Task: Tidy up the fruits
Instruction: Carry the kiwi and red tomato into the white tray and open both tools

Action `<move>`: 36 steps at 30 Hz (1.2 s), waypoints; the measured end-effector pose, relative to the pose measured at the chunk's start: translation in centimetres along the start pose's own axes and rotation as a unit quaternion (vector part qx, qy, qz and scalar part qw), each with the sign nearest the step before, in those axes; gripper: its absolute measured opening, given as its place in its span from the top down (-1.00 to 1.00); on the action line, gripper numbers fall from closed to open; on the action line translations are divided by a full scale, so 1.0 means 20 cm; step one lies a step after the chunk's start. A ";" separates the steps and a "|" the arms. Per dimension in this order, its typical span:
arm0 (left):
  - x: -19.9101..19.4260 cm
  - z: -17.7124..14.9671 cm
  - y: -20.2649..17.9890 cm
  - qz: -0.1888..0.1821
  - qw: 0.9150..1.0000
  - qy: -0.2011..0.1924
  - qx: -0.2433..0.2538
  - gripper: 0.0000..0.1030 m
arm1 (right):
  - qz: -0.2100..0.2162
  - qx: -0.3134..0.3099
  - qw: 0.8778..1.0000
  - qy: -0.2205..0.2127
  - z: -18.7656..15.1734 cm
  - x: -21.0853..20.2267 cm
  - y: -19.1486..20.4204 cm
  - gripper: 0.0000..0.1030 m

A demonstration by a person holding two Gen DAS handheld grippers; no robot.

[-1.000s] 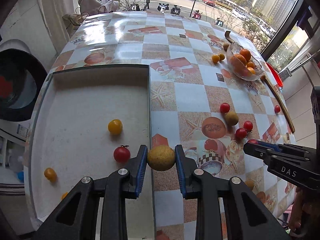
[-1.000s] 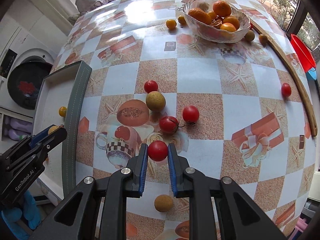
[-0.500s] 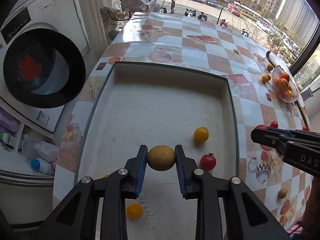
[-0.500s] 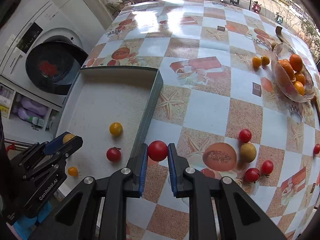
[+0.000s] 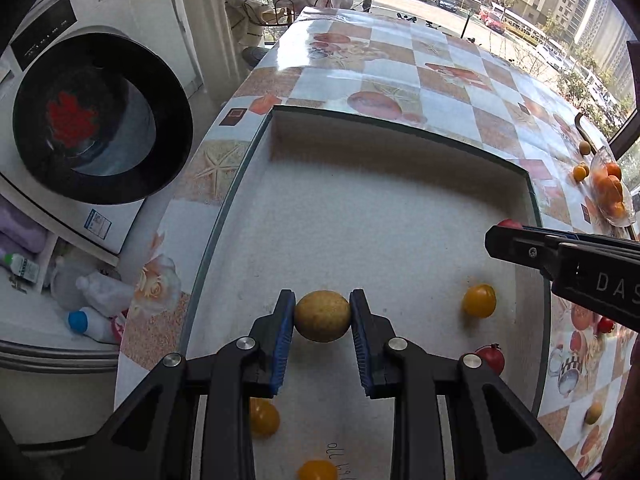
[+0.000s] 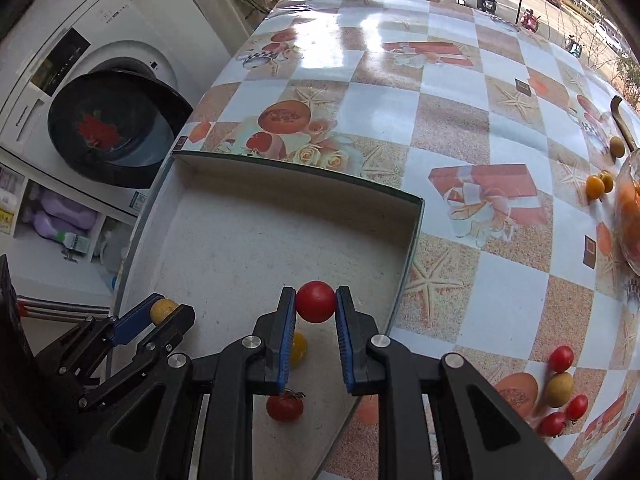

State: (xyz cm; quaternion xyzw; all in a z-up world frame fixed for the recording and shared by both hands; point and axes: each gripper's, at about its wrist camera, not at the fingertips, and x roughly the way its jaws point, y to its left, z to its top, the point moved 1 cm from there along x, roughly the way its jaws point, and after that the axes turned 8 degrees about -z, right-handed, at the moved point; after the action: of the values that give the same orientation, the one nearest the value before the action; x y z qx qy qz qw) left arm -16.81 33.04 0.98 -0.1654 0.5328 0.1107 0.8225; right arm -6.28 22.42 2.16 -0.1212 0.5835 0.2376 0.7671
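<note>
My left gripper (image 5: 322, 316) is shut on a tan round fruit (image 5: 322, 315) and holds it above the white tray (image 5: 360, 216). My right gripper (image 6: 315, 302) is shut on a red tomato (image 6: 315, 301) above the tray's (image 6: 256, 236) right part. In the tray lie a yellow tomato (image 5: 479, 300), a red tomato (image 5: 491, 357) and two more yellow ones (image 5: 262, 416). The right gripper shows in the left wrist view (image 5: 500, 236); the left one shows in the right wrist view (image 6: 162, 312).
A washing machine (image 5: 100, 120) stands left of the table. A glass bowl of oranges (image 5: 610, 192) sits at the far right, with small yellow fruits (image 6: 596, 186) beside it. Red tomatoes and a tan fruit (image 6: 559, 388) lie on the patterned tablecloth right of the tray.
Both grippers have moved left from the tablecloth to above the tray, each still holding its fruit. The right gripper now hangs over the tray's inside.
</note>
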 end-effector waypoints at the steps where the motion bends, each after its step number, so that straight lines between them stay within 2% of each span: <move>1: 0.00 0.00 0.00 0.000 1.000 0.001 0.000 0.43 | -0.001 0.001 1.000 0.002 0.01 0.02 0.00 0.58; 9: 0.03 -0.01 0.01 0.004 1.000 0.005 0.002 0.43 | -0.014 0.003 1.000 0.018 0.01 0.10 -0.01 0.58; 21: 0.03 -0.01 -0.02 0.021 0.999 0.008 0.023 0.40 | -0.021 -0.008 1.000 0.014 0.01 0.10 0.02 0.56; 23: 0.03 -0.01 -0.03 0.024 0.999 0.009 0.027 0.40 | -0.018 -0.006 1.000 0.009 0.01 0.08 0.01 0.49; 24: 0.03 -0.01 -0.03 0.026 0.999 0.010 0.030 0.34 | -0.014 -0.004 1.000 0.006 0.01 0.06 0.01 0.29; 25: 0.03 -0.02 -0.04 0.029 0.999 0.011 0.032 -0.19 | -0.003 -0.002 1.000 0.000 0.01 0.04 0.00 0.10; 26: 0.02 -0.02 -0.04 0.031 0.999 0.007 0.032 -0.51 | 0.004 0.000 1.000 -0.006 0.01 0.02 0.00 0.00; 27: 0.00 -0.02 -0.05 0.034 0.999 -0.008 0.036 -0.70 | 0.004 0.000 1.000 -0.013 0.01 -0.01 0.00 -0.21; 28: -0.01 -0.03 -0.06 0.036 0.998 -0.016 0.043 -0.70 | 0.002 0.001 1.000 -0.024 0.01 -0.04 0.00 -0.44; 30: -0.01 -0.03 -0.08 0.032 0.998 -0.008 0.057 -0.70 | 0.010 0.007 0.999 -0.040 0.00 -0.10 -0.01 -0.54; 36: -0.03 -0.05 -0.17 0.026 0.997 0.004 0.075 -0.70 | 0.005 0.042 0.998 -0.047 -0.10 -0.20 -0.16 -0.56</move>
State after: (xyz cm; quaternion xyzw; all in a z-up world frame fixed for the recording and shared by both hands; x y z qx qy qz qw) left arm -16.72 29.46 1.73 -0.0896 0.5469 0.0907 0.8275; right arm -7.09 17.84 5.18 -0.0746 0.5569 0.2215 0.7970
